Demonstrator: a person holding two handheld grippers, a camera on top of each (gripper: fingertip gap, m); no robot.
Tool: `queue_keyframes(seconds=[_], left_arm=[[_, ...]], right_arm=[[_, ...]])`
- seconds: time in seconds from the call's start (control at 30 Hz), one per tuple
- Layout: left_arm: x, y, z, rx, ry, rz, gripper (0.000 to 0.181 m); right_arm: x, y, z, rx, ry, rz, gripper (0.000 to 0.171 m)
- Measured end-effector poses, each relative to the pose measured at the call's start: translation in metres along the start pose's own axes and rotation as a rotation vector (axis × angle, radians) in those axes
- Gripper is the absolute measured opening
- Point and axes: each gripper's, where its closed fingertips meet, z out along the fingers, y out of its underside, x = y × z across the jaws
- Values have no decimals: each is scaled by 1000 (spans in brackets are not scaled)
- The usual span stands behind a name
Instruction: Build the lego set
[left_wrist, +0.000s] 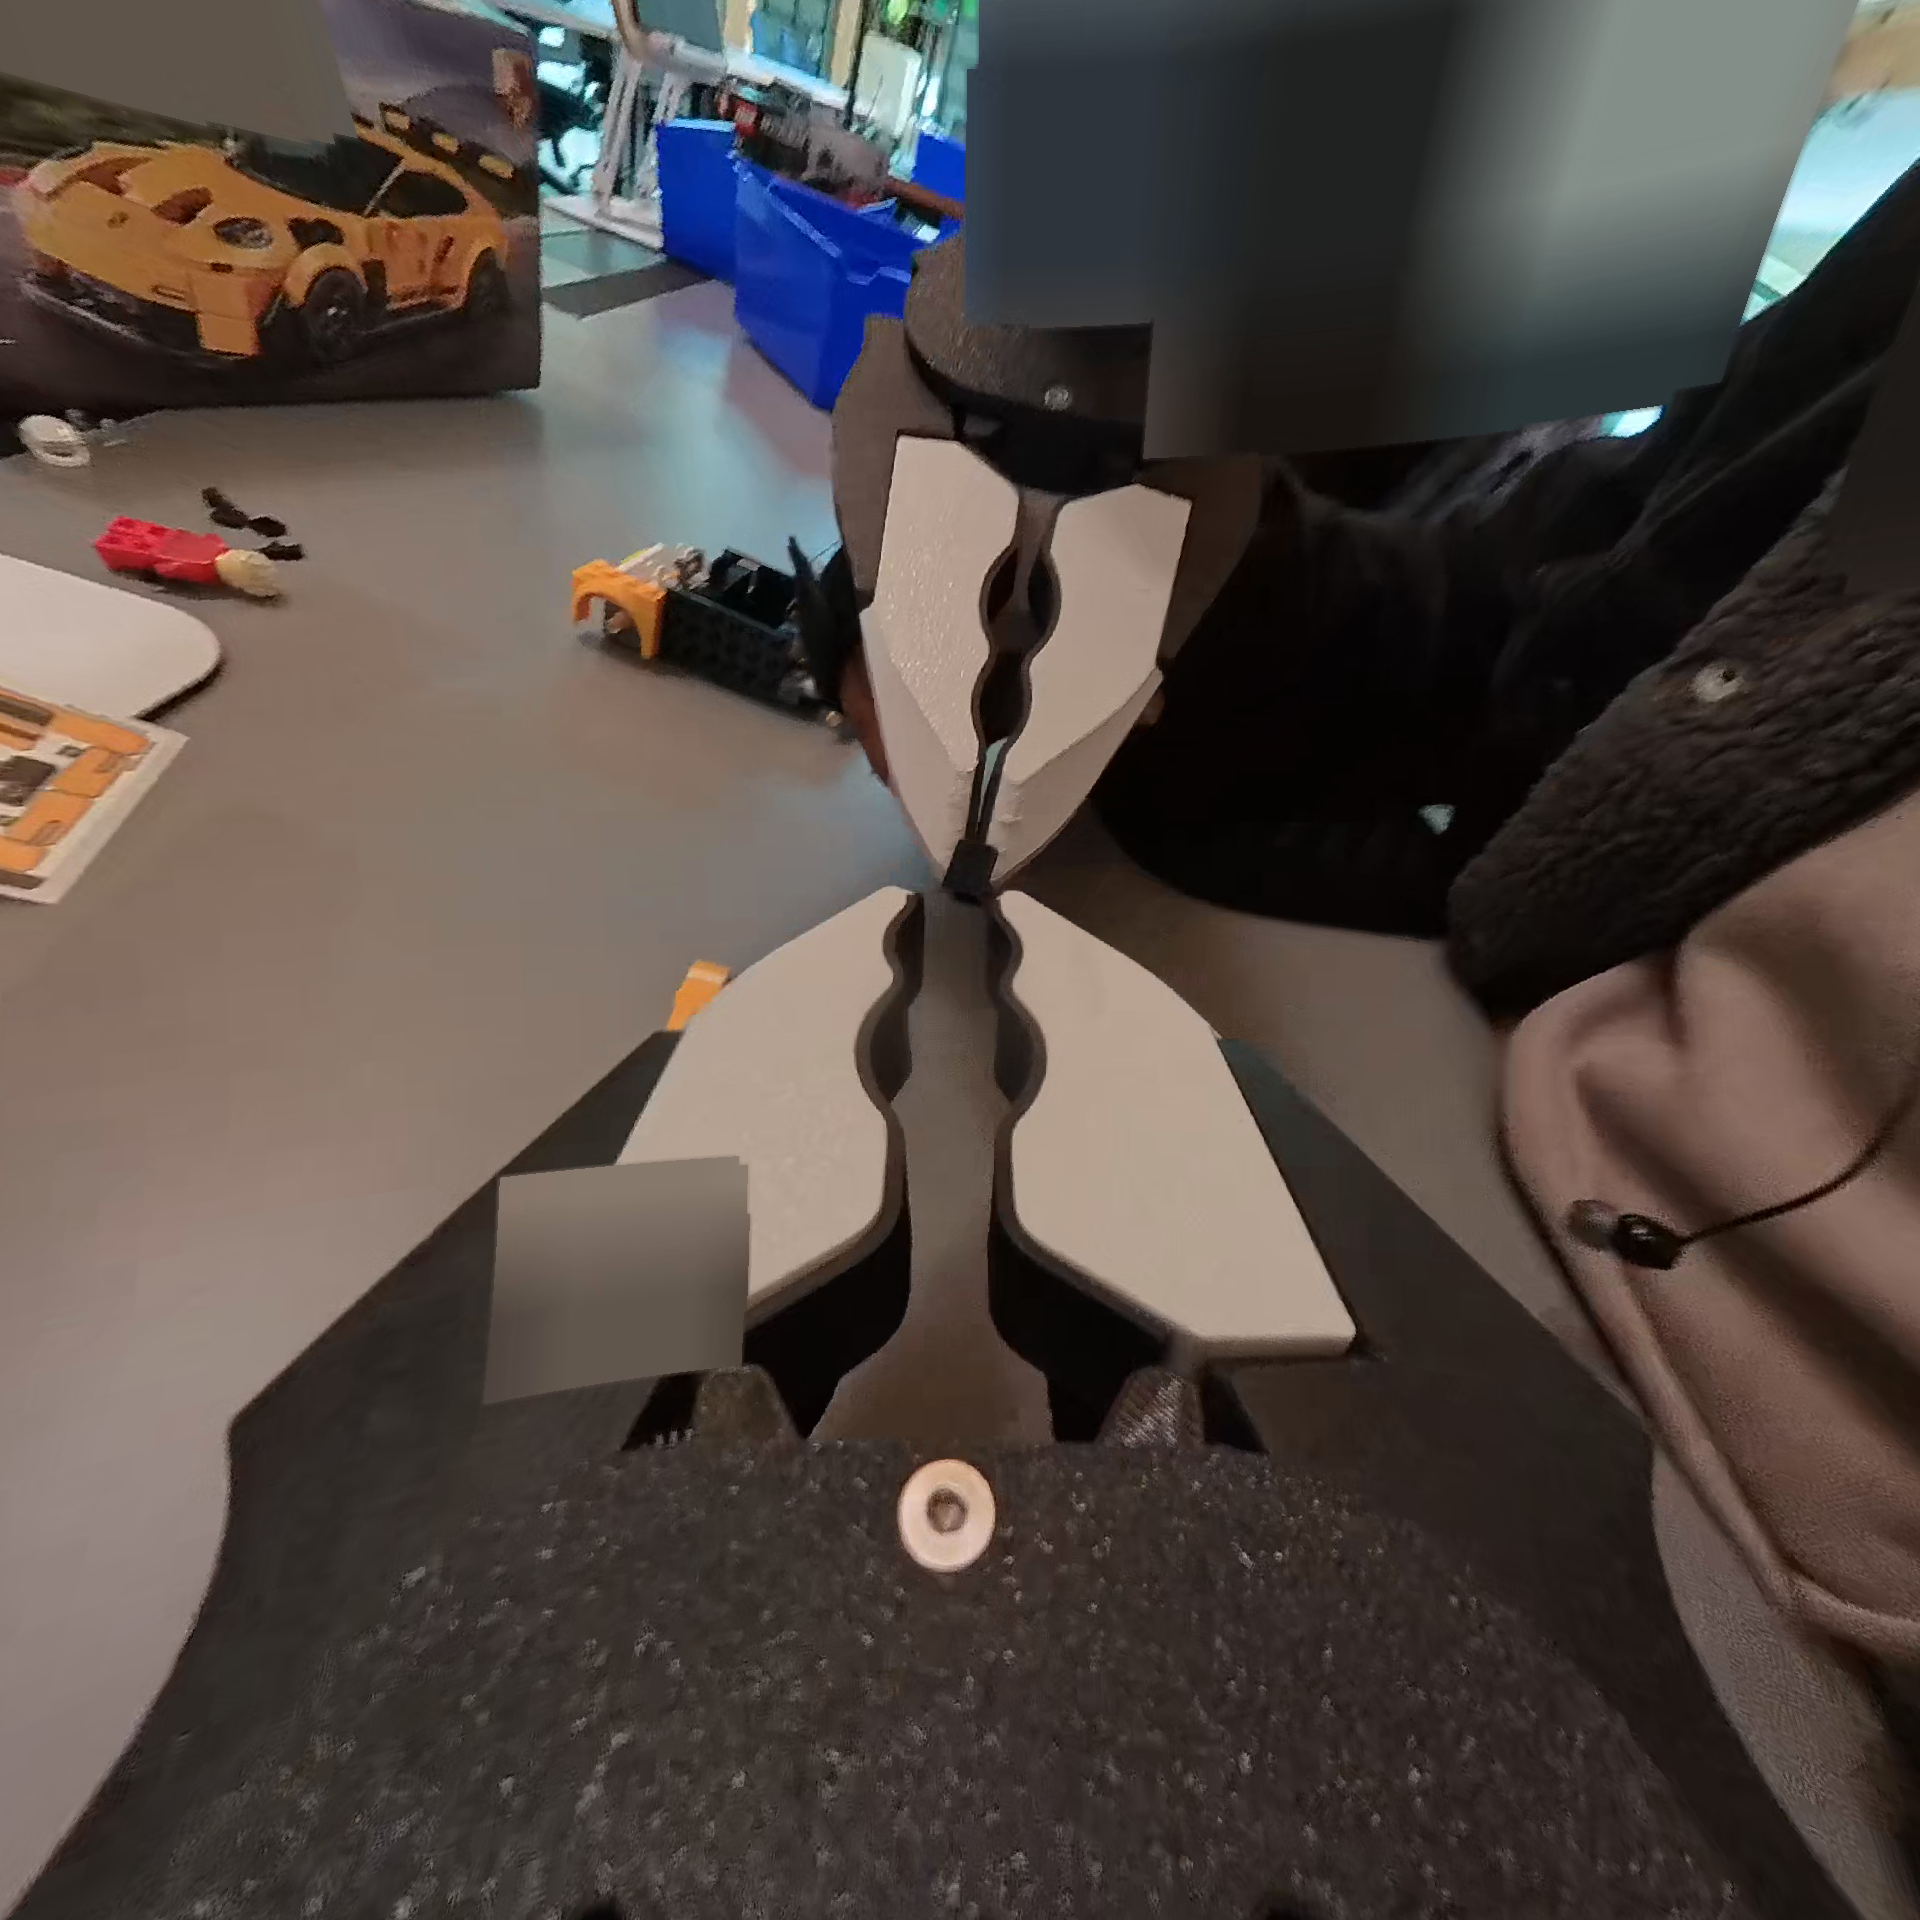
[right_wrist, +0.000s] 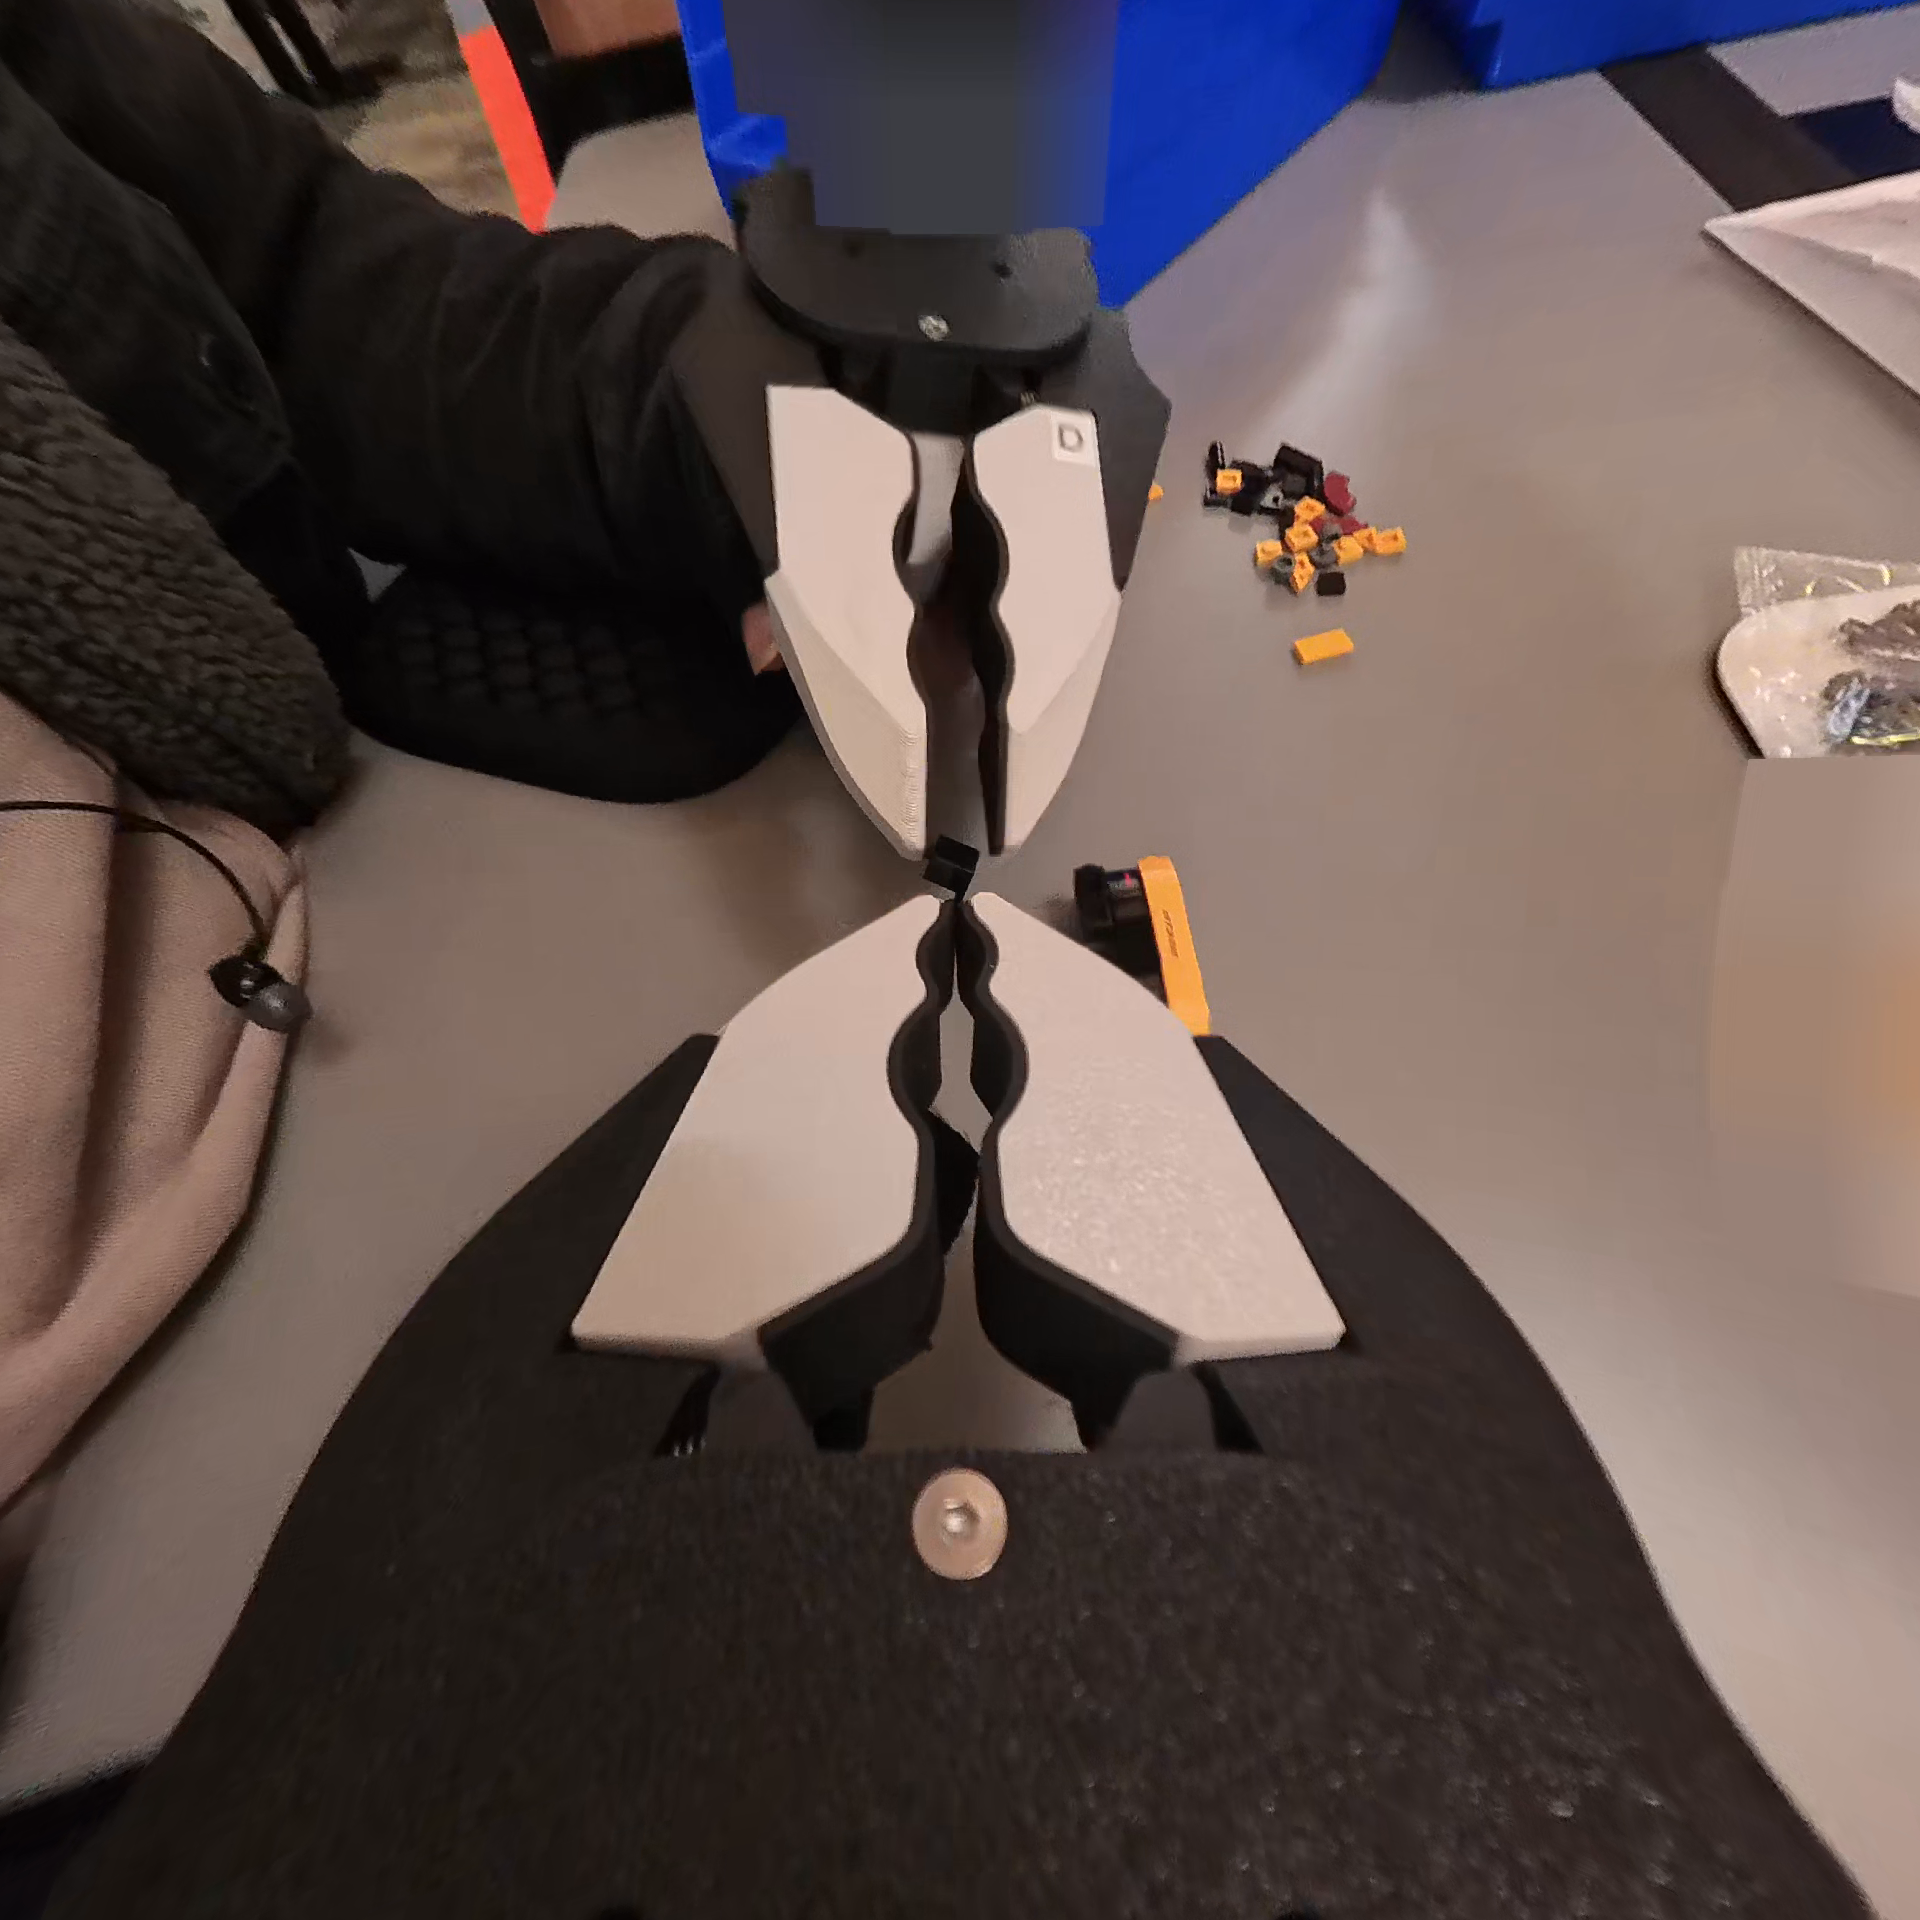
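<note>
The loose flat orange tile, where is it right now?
In the right wrist view the flat orange tile lies alone on the grey table, right of centre, just below the pile of small orange and black pieces.

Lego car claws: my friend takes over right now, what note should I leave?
Right claw: shut on a small black piece, held above the table.
Left claw: tip to tip with the right one, fingertips at that piece. I cannot tell if it grips.
Things: half-built car on the table beyond the claws; loose brick pile and an orange-and-black part lie nearby; instruction sheet at the left edge of the left wrist view.
Done: part of the car body.
Left: probably fit this piece, then use up the pile.
</note>
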Motion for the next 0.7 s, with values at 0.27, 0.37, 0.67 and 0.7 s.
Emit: queue_keyframes(seconds=[0.27, 0.37, 0.67, 0.7], left_arm=[[-41, 21, -8, -204, -303, 300, 41], [-47, 37, -6, -287, -307, 298, 57], [-58, 60, -2, -455, -334, 308, 27], [-58, 60, -2, -457, -345, 318, 27]], right_arm=[[20, 35, 10, -290, 115, -101, 0], [23, 39, 13, -384, 118, -148, 0], [28, 42, 19, -589, 99, -214, 0], [28, 42, 19, -605, 96, -218, 0]])
